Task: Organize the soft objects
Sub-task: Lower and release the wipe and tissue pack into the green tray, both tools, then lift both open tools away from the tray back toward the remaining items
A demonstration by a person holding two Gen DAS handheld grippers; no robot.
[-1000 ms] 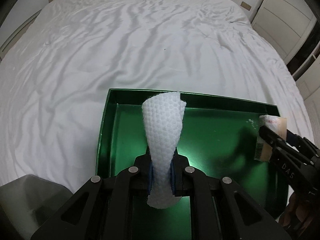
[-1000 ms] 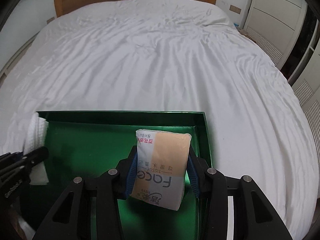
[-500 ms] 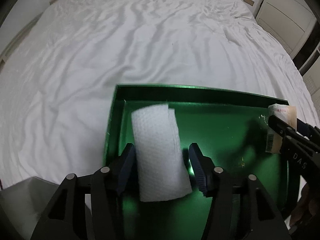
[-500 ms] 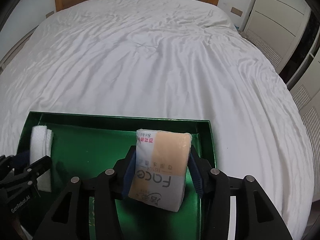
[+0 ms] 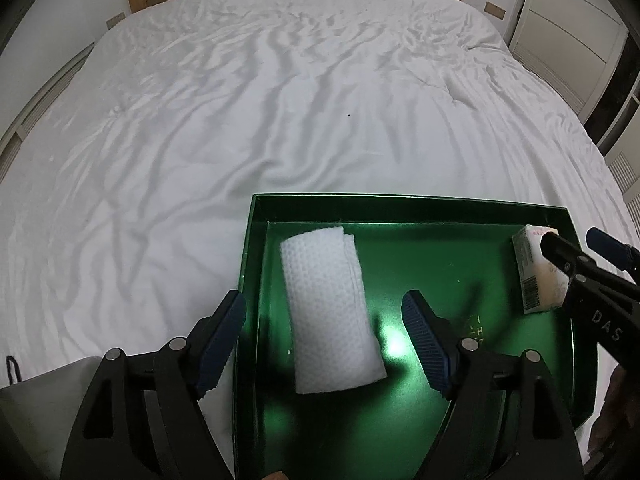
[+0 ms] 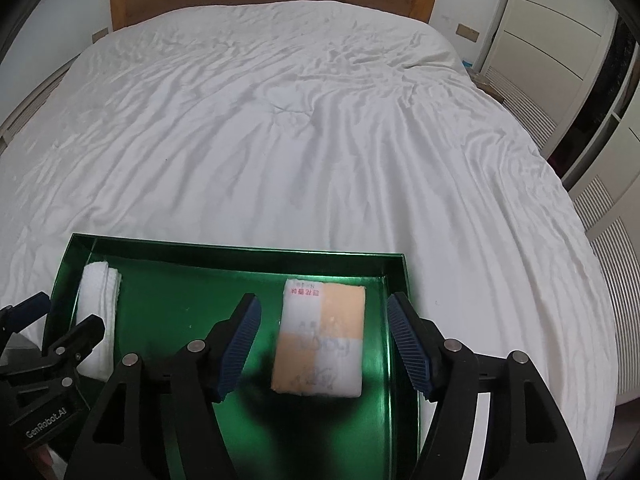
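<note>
Both claws are releasing: the left claw has just been opening around the towel, the right claw around the tissue pack, both lying in the green tray on the bed. Best lifting straight up, pads clear.

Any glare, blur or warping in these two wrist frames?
Left wrist: bright glare spot on the tray floor beside the towel; fisheye bows the bed edges. Right wrist: tissue pack print is smeared by blur, its shadow dark below it.
</note>
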